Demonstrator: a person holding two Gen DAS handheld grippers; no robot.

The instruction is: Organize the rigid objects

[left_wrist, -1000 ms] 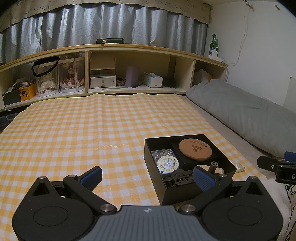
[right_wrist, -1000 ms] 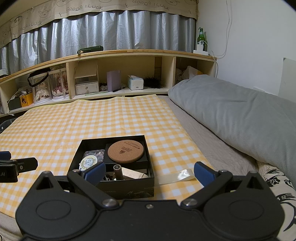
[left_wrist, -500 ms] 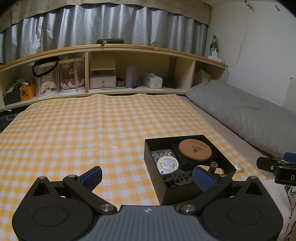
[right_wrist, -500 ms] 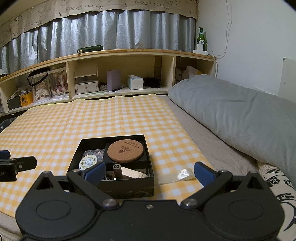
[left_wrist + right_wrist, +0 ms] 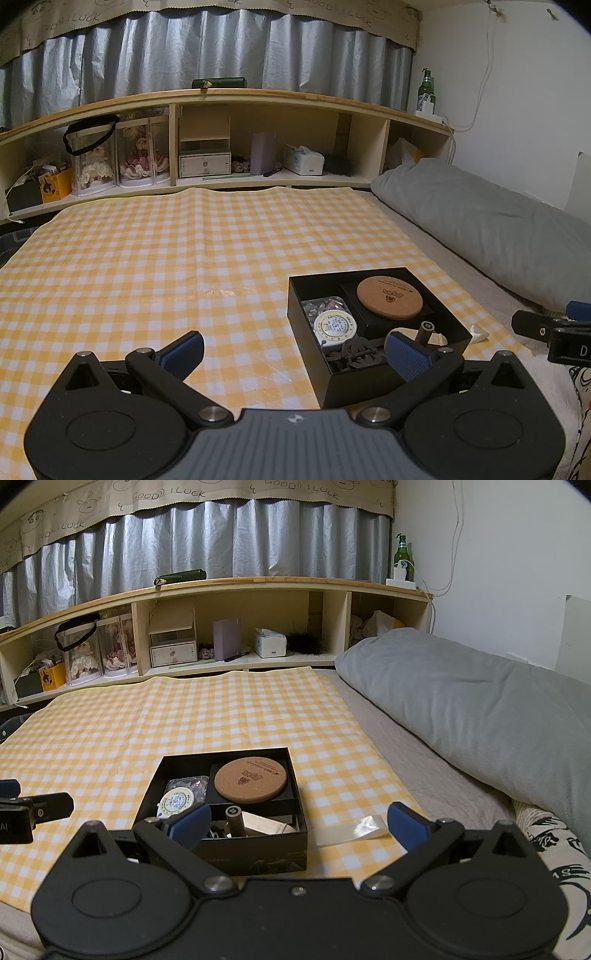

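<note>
an open black box [image 5: 258, 853] sits on the yellow checked cloth [image 5: 184, 723]. inside, a round cork coaster [image 5: 250, 781] lies flat on a black inner block, a round white tape measure [image 5: 176, 800] lies left of it, and a dark cylinder [image 5: 235, 820] stands at the front.

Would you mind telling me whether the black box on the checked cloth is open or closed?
Open: the black box has no lid on it, so the cork coaster and round tape measure inside show.

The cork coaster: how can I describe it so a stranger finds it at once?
On the yellow checked cloth stands an open black box. In its far right part lies the cork coaster, a flat brown disc with a dark printed logo, unlike the white round tape measure beside it.
</note>
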